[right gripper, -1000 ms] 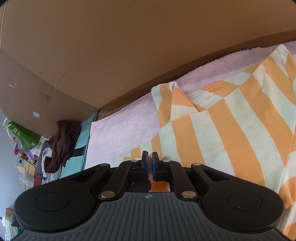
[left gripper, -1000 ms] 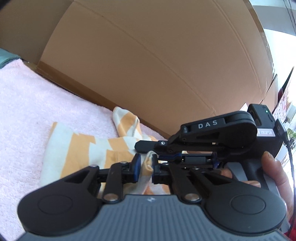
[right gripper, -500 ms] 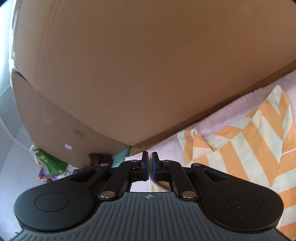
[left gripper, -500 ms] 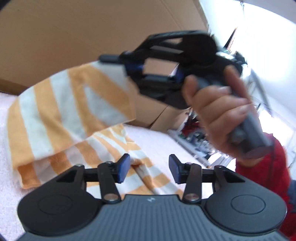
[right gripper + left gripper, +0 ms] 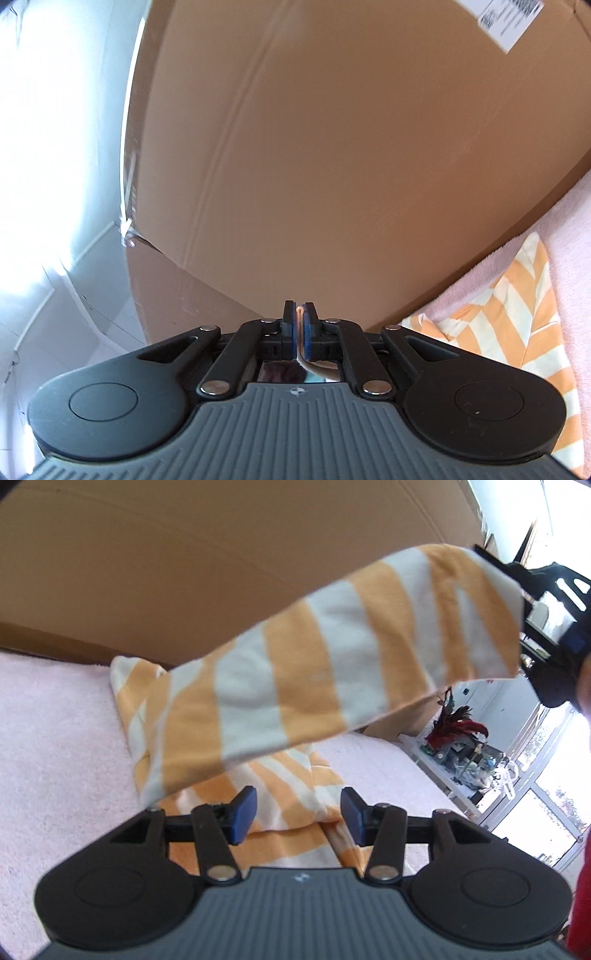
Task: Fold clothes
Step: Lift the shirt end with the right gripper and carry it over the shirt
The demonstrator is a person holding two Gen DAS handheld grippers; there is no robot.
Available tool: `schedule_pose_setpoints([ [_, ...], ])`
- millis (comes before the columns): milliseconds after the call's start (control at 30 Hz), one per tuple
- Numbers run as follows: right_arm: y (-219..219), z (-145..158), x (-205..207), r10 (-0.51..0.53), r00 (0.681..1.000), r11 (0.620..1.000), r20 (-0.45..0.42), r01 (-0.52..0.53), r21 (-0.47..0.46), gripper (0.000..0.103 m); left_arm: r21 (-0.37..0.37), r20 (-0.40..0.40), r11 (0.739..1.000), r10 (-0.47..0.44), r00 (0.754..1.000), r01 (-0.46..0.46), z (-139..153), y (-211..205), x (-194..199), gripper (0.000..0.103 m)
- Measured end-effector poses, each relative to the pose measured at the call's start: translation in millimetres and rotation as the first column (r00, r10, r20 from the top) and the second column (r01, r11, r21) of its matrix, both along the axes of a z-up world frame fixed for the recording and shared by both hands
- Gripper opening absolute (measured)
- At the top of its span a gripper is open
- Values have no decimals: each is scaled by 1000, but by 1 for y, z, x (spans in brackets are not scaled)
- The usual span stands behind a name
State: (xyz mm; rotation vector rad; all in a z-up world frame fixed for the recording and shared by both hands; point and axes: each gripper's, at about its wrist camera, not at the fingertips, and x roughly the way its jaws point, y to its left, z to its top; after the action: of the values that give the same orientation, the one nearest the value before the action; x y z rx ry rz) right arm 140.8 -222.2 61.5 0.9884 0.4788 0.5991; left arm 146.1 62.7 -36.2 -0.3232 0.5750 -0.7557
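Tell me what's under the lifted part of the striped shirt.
Under the raised flap of the striped shirt, the rest of it lies bunched on the pink towel, in front of the cardboard box. The flap hides the fabric directly beneath its left end.

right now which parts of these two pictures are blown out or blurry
Left wrist view: the window at the right is blown out, and the lifted striped shirt and the right gripper holding it are smeared by motion; the open left gripper is sharp. Right wrist view: the left side is washed white by glare, the cardboard box is soft, the shut fingers are crisp.
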Motion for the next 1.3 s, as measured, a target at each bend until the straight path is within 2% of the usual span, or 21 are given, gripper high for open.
schedule_pose_setpoints([
  [167, -36, -4, -37, -59, 998, 994, 26, 56, 97, 4, 30, 4, 999, -18, 1000, 18, 2, -3, 9, 51],
  [233, -47, -7, -55, -86, 995, 992, 46, 81, 97, 4, 67, 24, 998, -15, 1000, 13, 3, -7, 9, 51],
  [300, -56, -8, -75, -123, 990, 991, 68, 118, 69, 4, 114, 30, 993, -15, 999, 11, 3, -13, 11, 51],
  [400, -65, -11, -105, -176, 979, 984, 104, 176, 9, 4, 147, 32, 989, -26, 999, 21, 5, -20, 13, 51],
  [467, -73, -16, -122, -181, 976, 983, 118, 182, 1, 4, 158, 45, 987, -35, 998, 28, 9, -23, 12, 51],
  [633, -82, -27, -158, -157, 978, 987, 137, 161, -20, 4, 154, 72, 987, -46, 996, 35, 16, -24, 7, 56],
  [933, -63, -70, -207, -18, 996, 993, 92, 29, -114, 5, 163, 71, 986, -48, 996, 36, 12, -34, 6, 58],
  [1000, -61, -81, -214, 10, 998, 995, 64, -4, -99, 5, 176, 66, 983, -56, 996, 44, 10, -34, 3, 60],
  [1067, -61, -92, -218, 40, 999, 998, 25, -38, -54, 5, 165, 43, 985, -66, 997, 58, 8, -31, 3, 61],
  [1200, -67, -110, -220, 63, 997, 998, -37, -62, 32, 5, 84, -15, 994, -70, 997, 71, 9, -21, 9, 63],
  [1300, -70, -126, -217, 54, 993, 998, -108, -50, 36, 5, 13, -60, 997, -80, 995, 81, 10, -12, 14, 65],
])
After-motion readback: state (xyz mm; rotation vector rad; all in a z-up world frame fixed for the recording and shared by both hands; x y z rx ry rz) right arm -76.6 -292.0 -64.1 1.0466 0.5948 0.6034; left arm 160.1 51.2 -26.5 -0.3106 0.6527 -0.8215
